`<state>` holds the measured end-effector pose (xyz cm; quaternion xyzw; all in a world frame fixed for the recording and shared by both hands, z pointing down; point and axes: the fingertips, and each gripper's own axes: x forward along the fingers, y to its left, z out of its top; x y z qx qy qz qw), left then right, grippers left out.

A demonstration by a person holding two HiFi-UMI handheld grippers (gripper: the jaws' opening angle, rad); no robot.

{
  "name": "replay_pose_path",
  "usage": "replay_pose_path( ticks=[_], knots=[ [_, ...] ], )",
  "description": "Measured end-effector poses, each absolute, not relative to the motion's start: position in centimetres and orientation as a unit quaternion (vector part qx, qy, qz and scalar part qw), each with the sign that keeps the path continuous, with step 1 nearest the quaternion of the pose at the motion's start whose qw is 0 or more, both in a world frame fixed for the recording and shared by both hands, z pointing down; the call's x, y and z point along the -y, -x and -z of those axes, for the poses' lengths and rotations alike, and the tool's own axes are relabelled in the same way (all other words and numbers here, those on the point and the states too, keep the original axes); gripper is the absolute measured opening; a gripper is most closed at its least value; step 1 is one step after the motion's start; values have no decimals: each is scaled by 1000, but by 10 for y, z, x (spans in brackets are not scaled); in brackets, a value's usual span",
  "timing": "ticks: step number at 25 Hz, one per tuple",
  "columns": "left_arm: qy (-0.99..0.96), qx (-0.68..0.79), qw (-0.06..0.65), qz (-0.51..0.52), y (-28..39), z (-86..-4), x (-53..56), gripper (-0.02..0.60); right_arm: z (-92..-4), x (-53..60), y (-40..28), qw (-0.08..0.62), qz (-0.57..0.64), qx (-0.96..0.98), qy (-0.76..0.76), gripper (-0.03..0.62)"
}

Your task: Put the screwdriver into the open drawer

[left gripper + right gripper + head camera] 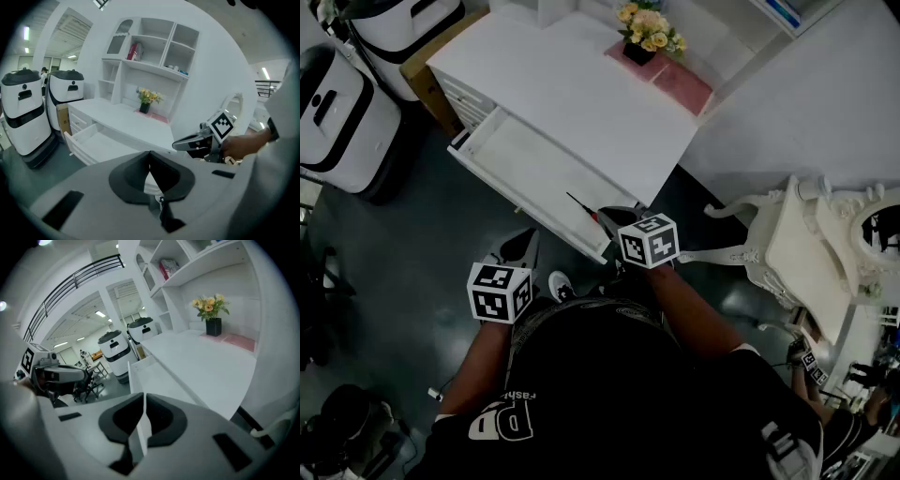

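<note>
A screwdriver (pixel 581 205) with a thin black shaft and a red handle lies inside the open white drawer (pixel 502 155), near its right end. My right gripper (pixel 612 216) hovers just beyond the drawer's front right corner, jaws shut with nothing between them. The left gripper (pixel 522 246) hangs in front of the drawer over the dark floor, also shut and empty. In the left gripper view the drawer (pixel 93 140) sits ahead at left and the right gripper (pixel 187 142) at right. The right gripper view looks along the drawer (pixel 154 376), with the left gripper (pixel 70 373) at left.
On the white desk (pixel 581 94) stands a black vase of yellow flowers (pixel 645 33) on a pink mat. Two white robot bases (pixel 337 112) stand left of the desk. An ornate white chair (pixel 806 244) is at right. Shelves (pixel 154 47) rise above the desk.
</note>
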<state>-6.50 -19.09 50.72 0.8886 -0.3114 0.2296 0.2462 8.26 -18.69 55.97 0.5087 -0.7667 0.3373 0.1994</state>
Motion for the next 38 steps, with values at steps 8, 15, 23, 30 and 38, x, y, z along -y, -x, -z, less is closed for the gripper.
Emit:
replay_pose_path(
  ticks=[8,15,23,30,38],
  knots=[
    [-907,273,230,-224,40,-490,182,15,-512,169,-91,105,-315,778,-533,9],
    [-914,268,221,-210,20,-477,171,15,-489,149,-101,94,-285,787,-539,9],
    [-916,265,219,-206,-1,-465,133,15,-466,105,-124,56,-273,784,-554,9],
    [-919,255,217,-209,-23,-456,74,15,-465,40,-140,61,-272,781,-558,9],
    [-919,248,223,-208,-29,-455,6,15,-458,-29,-143,50,-260,782,-565,9]
  ],
)
